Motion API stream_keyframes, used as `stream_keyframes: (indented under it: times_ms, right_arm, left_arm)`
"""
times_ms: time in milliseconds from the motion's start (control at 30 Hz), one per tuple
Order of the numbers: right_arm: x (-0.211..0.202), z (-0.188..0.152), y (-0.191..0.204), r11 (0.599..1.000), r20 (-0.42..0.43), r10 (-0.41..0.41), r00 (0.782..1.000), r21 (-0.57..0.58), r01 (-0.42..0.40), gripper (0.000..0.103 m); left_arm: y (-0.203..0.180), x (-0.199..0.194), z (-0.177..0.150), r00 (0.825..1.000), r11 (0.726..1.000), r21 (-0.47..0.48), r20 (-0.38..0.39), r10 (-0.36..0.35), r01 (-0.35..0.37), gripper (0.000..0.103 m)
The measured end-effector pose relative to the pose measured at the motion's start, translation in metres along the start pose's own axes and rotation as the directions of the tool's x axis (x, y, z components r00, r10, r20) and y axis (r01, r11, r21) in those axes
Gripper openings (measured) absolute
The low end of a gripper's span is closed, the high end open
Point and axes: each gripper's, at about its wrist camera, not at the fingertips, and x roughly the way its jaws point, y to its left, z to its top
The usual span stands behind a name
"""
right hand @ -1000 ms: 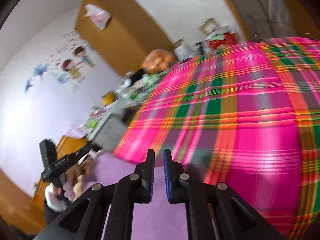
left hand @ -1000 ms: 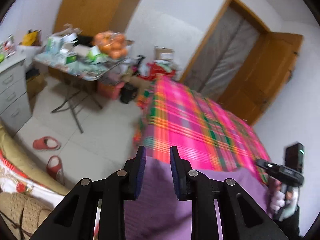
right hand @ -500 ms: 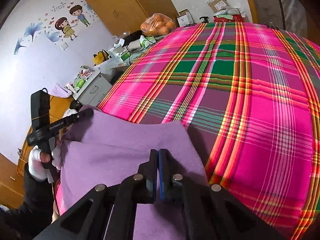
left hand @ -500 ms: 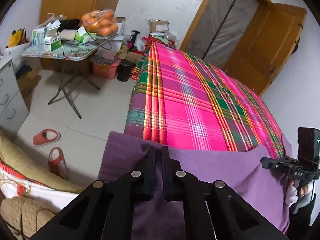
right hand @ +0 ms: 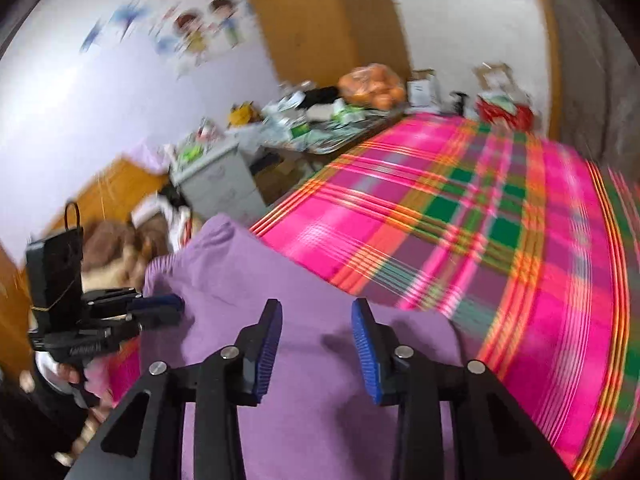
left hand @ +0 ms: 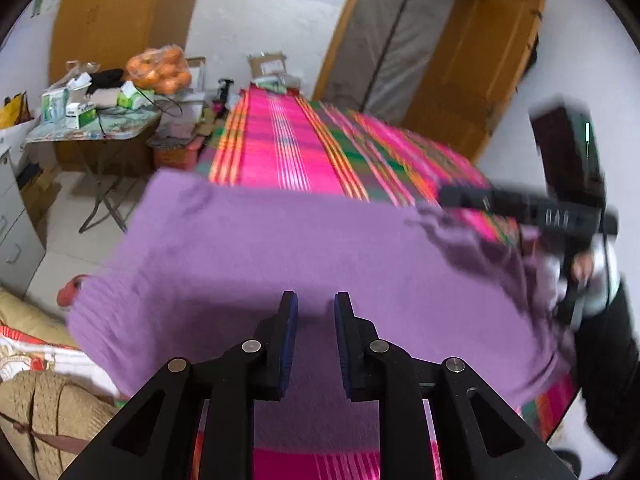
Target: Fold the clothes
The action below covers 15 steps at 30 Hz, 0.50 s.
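**Room, background only**

White walls (left hand: 256, 12); wooden wardrobe (left hand: 108, 20) upper left, wooden door (left hand: 476, 76) upper right. Cluttered folding table (left hand: 92, 132) at left over pale tiled floor (left hand: 72, 224). Cartoon wall stickers (right hand: 200, 28) upper left, right view. Plaid-covered bed (right hand: 500, 240) centre.

We're counting one purple garment (left hand: 304, 264) lying on one plaid bedspread (right hand: 500, 240), and two grippers, left (left hand: 312, 312) and right (right hand: 316, 320). We're seeing one bag of oranges (left hand: 158, 69) sitting on one folding table (left hand: 100, 132), one grey drawer cabinet (right hand: 220, 184), one open wooden door (left hand: 480, 72), and one red slipper (left hand: 68, 292) peeking out.
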Motion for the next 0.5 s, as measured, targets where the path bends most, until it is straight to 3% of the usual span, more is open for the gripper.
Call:
stream_keyframes:
  times_ms: [100, 167, 300, 400, 500]
  right_arm:
    - [0.032, 0.012, 0.015, 0.996, -0.083, -0.029, 0.996, -0.092, 0.021, 0.043]
    - [0.055, 0.019, 0.023, 0.989, -0.137, -0.053, 0.989, -0.146, 0.032, 0.043]
    - [0.086, 0.024, 0.018, 0.986, -0.202, -0.067, 0.977, -0.161, 0.035, 0.043]
    - [0.089, 0.028, 0.013, 0.992, -0.201, -0.025, 0.979, -0.129, -0.001, 0.008]
    - [0.094, 0.034, 0.01, 0.992, -0.195, -0.052, 0.979, -0.121, 0.028, 0.007]
  left_arm:
    - [0.006, -0.001, -0.003, 1.0, 0.999, -0.033, 0.004, -0.001, 0.001, 0.02]
    - [0.011, -0.006, -0.005, 0.999, 0.998, -0.049, 0.018, 0.038, -0.037, 0.02]
    - [0.02, -0.007, -0.011, 0.999, 0.995, -0.095, 0.028, 0.015, -0.012, 0.02]
    - [0.015, -0.006, -0.013, 0.999, 0.997, -0.072, 0.033, 0.039, -0.036, 0.02]
    - [0.012, -0.005, -0.015, 0.998, 0.997, -0.061, 0.043, 0.052, -0.049, 0.019]
